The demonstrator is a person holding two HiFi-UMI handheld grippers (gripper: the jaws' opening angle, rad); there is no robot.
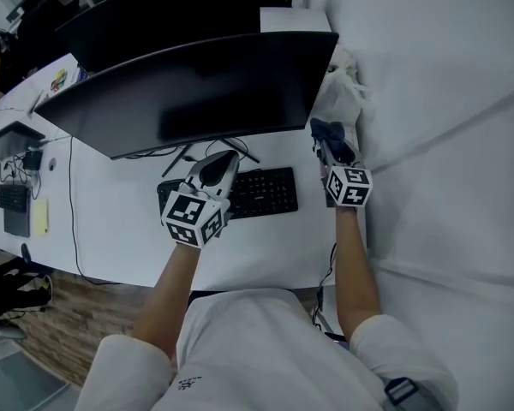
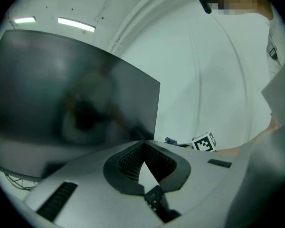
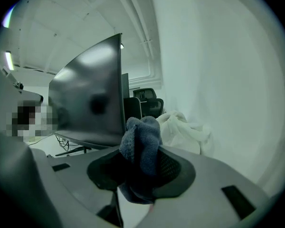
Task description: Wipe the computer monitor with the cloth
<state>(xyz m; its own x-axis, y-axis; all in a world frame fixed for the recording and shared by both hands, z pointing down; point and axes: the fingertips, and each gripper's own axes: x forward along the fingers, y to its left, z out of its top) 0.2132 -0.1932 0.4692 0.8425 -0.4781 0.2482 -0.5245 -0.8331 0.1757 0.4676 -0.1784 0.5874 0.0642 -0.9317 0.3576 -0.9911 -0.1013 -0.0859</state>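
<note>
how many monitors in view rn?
2. The near monitor stands over the keyboard; the second monitor sits just behind it, further back. More may be hidden beyond them.

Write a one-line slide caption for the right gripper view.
The right tool clamps a bunched blue cloth near the dark monitor's right edge, white fabric heaped behind.
</note>
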